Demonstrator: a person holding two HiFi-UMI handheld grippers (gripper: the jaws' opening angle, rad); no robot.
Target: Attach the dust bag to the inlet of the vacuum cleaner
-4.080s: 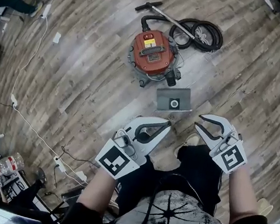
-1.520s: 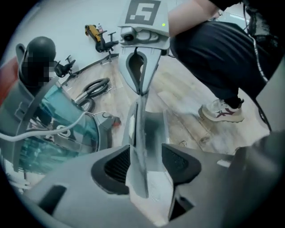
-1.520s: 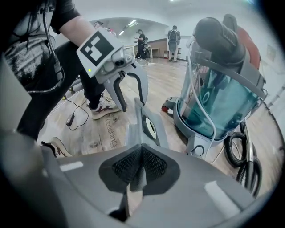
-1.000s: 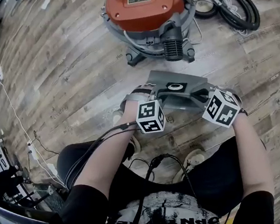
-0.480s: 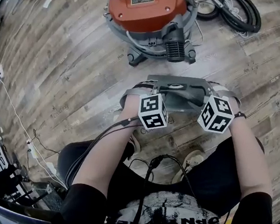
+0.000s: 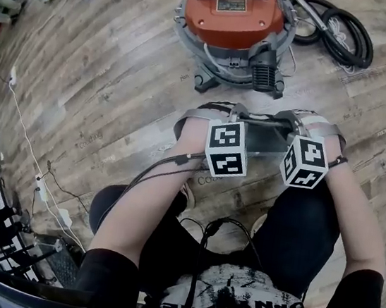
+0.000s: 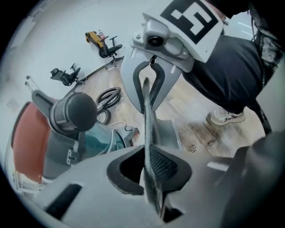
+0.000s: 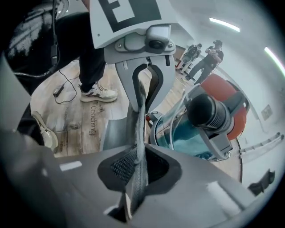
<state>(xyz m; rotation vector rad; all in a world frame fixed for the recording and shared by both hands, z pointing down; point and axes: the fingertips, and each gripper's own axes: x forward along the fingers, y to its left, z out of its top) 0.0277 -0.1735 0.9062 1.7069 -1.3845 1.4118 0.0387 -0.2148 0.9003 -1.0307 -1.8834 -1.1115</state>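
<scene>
At 12 o'clock off my claws: vacuum cleaner (image 6: 233, 20) inlet (image 7: 75, 111). Both just closed: left gripper (image 7: 148, 171), right gripper (image 8: 136, 173) pinch the dust bag (image 6: 266, 139); long axis 9-to-3, both look equally near.

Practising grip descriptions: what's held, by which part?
The dust bag: left gripper on its left edge, right gripper on its right, jaws just closed on it.

Plank floor (image 6: 119, 68) spreads beneath the left tongs (image 7: 149, 171) and right tongs (image 8: 136, 171); a coiled black hose (image 6: 362, 52) lies well beyond the right pair; a white cable (image 6: 20, 129) trails well off the left pair's outer side; office chairs (image 7: 109, 44) stand far ahead.
</scene>
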